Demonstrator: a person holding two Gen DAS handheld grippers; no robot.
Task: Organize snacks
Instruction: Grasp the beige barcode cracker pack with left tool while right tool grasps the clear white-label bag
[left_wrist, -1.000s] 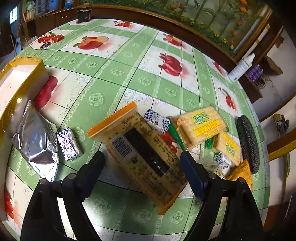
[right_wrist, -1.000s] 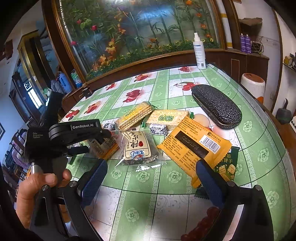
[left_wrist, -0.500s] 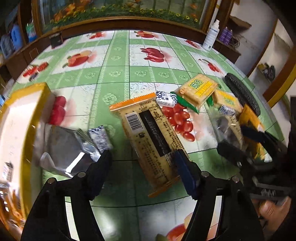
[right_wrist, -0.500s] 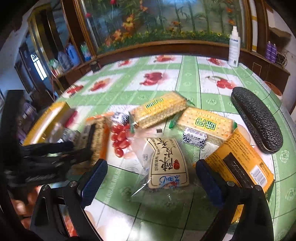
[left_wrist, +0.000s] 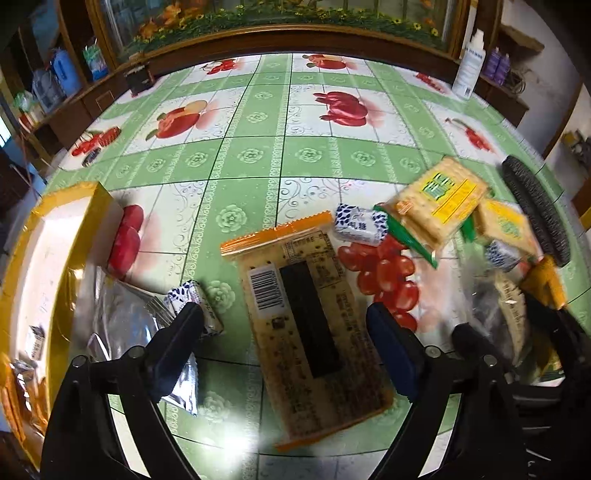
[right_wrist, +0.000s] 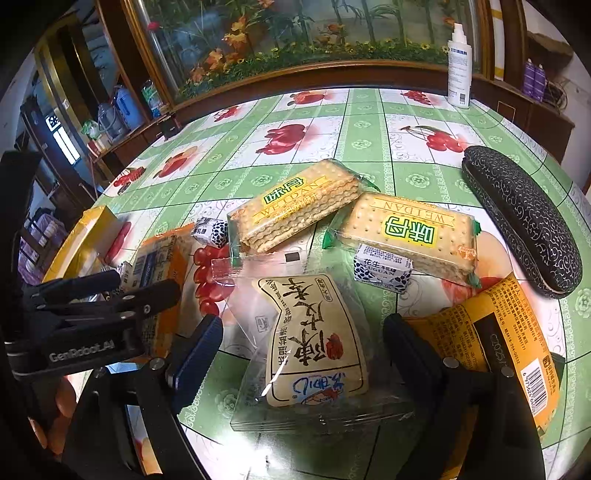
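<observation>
In the left wrist view, my left gripper (left_wrist: 286, 328) points down at the table with its jaws opening. A long orange cracker packet (left_wrist: 306, 325) lies flat between the fingers, with a gap on each side. In the right wrist view, my right gripper (right_wrist: 303, 343) is closing around a clear packet with a cream pastry (right_wrist: 310, 339); the pads do not visibly press on it. Beside it lie two Weidan cracker packs (right_wrist: 295, 206) (right_wrist: 410, 229), a small blue-and-white candy (right_wrist: 382, 267) and another orange packet (right_wrist: 498, 332).
A yellow-rimmed box (left_wrist: 55, 258) stands at the left table edge, with a silver foil packet (left_wrist: 122, 314) and a small candy (left_wrist: 192, 299) beside it. A black glasses case (right_wrist: 521, 218) lies at the right. A white spray bottle (right_wrist: 458, 66) stands at the back.
The right gripper shifted left from the orange packet to over the clear pastry packet, sank and narrowed. The left gripper rolled so the orange packet lies along its fingers; its jaws narrowed, then widened.
</observation>
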